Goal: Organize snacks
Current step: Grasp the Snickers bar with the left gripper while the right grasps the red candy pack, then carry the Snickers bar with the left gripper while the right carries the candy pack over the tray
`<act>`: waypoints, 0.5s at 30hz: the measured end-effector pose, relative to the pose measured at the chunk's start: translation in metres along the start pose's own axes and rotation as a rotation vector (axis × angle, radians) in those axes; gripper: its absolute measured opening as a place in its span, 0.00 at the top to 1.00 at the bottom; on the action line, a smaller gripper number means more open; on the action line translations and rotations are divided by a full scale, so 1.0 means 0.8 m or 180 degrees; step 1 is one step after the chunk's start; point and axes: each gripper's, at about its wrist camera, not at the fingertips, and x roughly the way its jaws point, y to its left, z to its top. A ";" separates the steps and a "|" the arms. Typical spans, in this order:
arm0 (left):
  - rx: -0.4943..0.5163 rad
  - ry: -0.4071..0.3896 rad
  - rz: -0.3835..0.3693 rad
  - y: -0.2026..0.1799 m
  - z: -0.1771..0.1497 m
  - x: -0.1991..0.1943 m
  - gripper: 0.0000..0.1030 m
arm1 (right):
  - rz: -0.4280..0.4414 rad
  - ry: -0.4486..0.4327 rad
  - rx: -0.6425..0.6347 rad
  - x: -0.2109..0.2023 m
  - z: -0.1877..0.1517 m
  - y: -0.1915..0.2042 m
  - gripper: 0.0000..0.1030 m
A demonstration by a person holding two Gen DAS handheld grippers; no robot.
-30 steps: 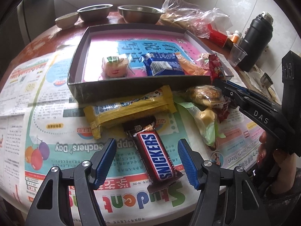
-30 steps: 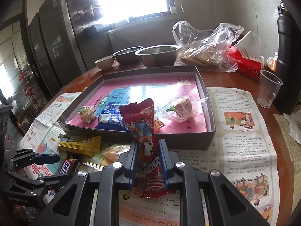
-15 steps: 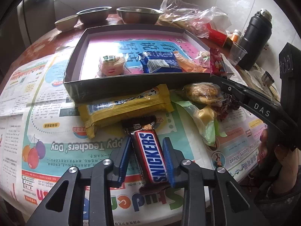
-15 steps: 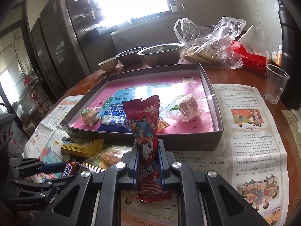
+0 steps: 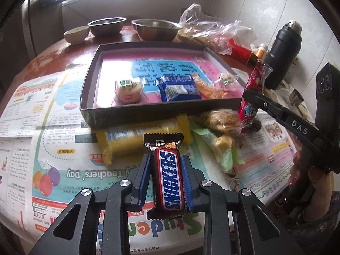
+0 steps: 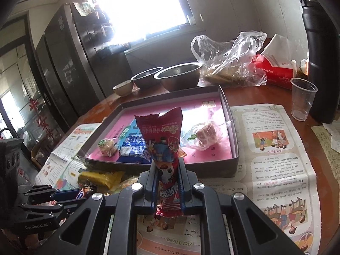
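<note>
My left gripper [image 5: 165, 180] is shut on a Snickers bar [image 5: 167, 176] and holds it above the newspaper. My right gripper [image 6: 167, 182] is shut on a red snack packet [image 6: 164, 148], held upright in front of the tray; the packet also shows in the left wrist view [image 5: 252, 93]. The shallow dark tray [image 5: 148, 110] with a pink floor holds a wrapped round cake [image 5: 127, 90], a blue packet [image 5: 179, 87], an orange packet [image 5: 205, 87] and a clear-wrapped cake [image 6: 204, 137]. A yellow bar [image 5: 131, 138] and clear-wrapped pastries [image 5: 221, 116] lie in front of the tray.
Newspaper [image 5: 42, 148] covers the round wooden table. Behind the tray stand three bowls [image 5: 156, 28], a plastic bag [image 6: 231, 61] and a red tissue box [image 6: 274, 70]. A plastic cup [image 6: 301, 99] and a black flask [image 5: 282, 51] stand at the right.
My left gripper closed on the Snickers bar and lifted it off the newspaper. My right gripper rose with the red packet, toward the tray.
</note>
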 end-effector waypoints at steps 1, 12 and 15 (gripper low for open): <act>-0.0004 -0.0003 -0.0022 0.000 0.000 -0.002 0.72 | -0.0005 -0.0011 0.0000 -0.002 0.001 0.000 0.85; -0.0110 -0.0178 -0.0040 0.009 0.011 -0.022 0.72 | 0.0003 -0.0138 0.0011 -0.019 0.009 0.002 0.85; -0.0138 -0.0249 -0.0041 0.011 0.017 -0.029 0.72 | 0.0003 -0.0164 0.0025 -0.022 0.011 0.000 0.85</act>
